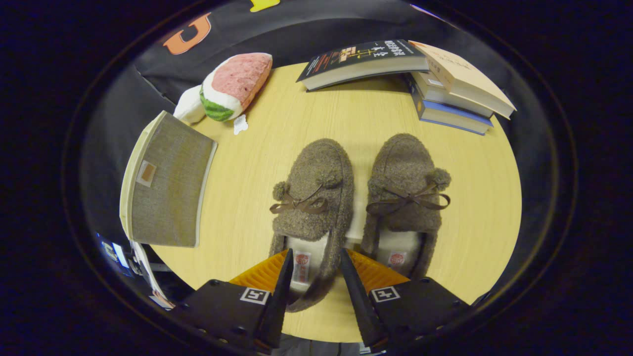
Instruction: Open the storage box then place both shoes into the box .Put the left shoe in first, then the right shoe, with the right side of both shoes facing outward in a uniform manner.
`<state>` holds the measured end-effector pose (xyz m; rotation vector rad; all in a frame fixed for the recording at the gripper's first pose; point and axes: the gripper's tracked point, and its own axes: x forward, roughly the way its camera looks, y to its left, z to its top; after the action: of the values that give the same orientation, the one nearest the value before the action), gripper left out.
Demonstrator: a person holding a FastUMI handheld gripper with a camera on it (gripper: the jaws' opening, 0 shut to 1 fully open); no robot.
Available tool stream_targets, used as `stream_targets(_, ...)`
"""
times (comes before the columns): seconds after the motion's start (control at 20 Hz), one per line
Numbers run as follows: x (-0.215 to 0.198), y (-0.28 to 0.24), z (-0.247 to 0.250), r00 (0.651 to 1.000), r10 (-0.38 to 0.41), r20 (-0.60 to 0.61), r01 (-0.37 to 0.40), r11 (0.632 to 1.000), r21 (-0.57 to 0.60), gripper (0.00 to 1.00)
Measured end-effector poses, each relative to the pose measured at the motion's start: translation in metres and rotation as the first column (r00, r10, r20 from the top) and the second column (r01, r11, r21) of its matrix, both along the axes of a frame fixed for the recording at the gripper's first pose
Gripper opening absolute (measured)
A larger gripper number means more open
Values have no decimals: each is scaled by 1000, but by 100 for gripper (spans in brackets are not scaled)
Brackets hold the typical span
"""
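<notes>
the gripper (315, 269) hangs over the near edge of the round tabletop (277, 123) with its fingers apart, straddling the heel rim of the left shoe (312, 198), not pressing on it. that shoe runs lengthways toward 12 o'clock, its partner, the right shoe (406, 190), just beside it at 1 o'clock. the storage box (165, 180), lid shut, sits at 10 o'clock, so opening it likely means swinging left.

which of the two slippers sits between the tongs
The slipper nearer the storage box: that left slipper has its heel between the open tongs; the right slipper lies beside them.
</notes>
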<state>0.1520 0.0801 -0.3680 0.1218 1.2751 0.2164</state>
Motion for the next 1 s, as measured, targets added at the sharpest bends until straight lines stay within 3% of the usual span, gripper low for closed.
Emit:
stream_targets(0.1,5,-7,-11,1000,-23,-14,22,998,-52,46)
stream_targets(0.3,10,-4,-20,996,-84,-41,83,996,-39,28)
stream_targets(0.35,8,-4,-19,994,-91,-65,89,995,-36,29)
stream_targets(0.4,8,-4,-21,993,-98,-61,96,995,-30,13)
stream_targets(0.45,9,-6,-23,992,-109,-70,107,994,-25,13)
stream_targets(0.5,6,-7,-19,989,-122,-89,121,992,-17,2)
stream_targets(0.65,1,-5,-11,980,-155,-125,163,985,55,2)
stream_targets(1.0,-24,10,43,983,-140,-116,158,974,164,1)
